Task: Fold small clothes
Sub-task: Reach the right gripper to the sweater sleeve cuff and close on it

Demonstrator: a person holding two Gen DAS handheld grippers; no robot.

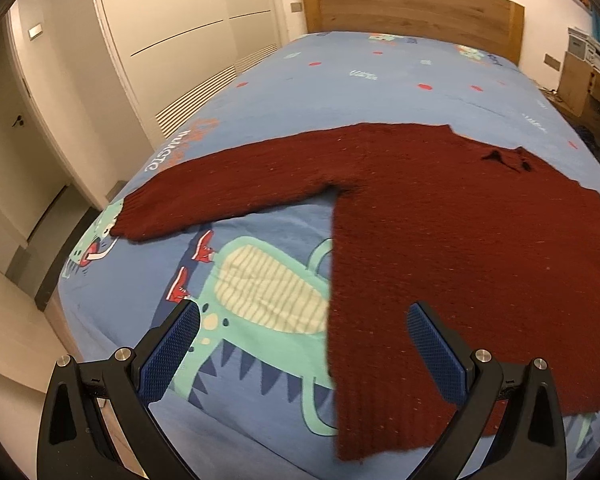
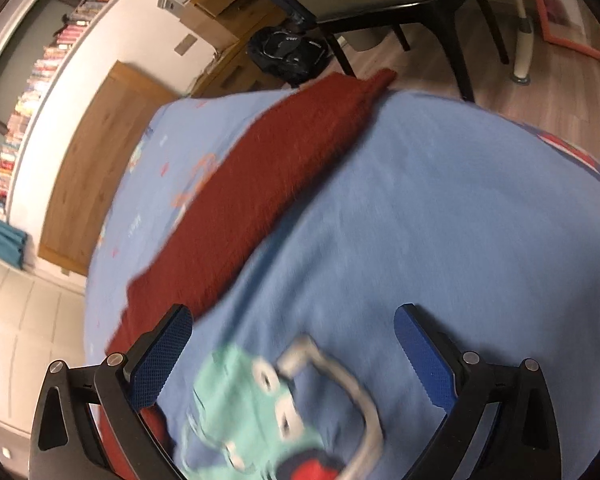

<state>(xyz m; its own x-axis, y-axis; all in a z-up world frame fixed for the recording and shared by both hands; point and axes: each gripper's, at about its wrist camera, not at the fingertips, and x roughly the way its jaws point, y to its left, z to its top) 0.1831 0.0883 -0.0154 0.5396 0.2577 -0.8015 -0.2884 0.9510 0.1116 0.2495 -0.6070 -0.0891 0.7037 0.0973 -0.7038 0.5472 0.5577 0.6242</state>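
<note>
Left gripper (image 1: 304,344): nearest the lens in the left wrist view; jaws stand wide and hold nothing, hovering over the lower left edge of the sweater body.
Bed (image 1: 380,80): largest thing in view; blue cover printed with a green dinosaur, wooden headboard (image 1: 412,4) at the far end. It bears the whole garment.
Sweater (image 1: 480,240): dark red knit, lying flat and spread open on the cover, body toward the near edge, neck opening away from the camera.
Left sleeve (image 1: 228,196): stretched out sideways from the body, cuff close to the side edge of the bed.
Right sleeve (image 2: 284,168): seen in the blurred right wrist view as a long red band running away toward the far edge of the bed.
Right gripper (image 2: 292,344): jaws wide, nothing between them, above bare cover just beside the sleeve.
Step in hand (judgement): folding has not begun; a sleeve or side edge is the likely first grasp.
Doing it well (judgement): pinch only the knit, not the cover beneath; take the sleeve near the cuff, carry it low across the body, and lay it flat so the thick knit does not bunch.
</note>
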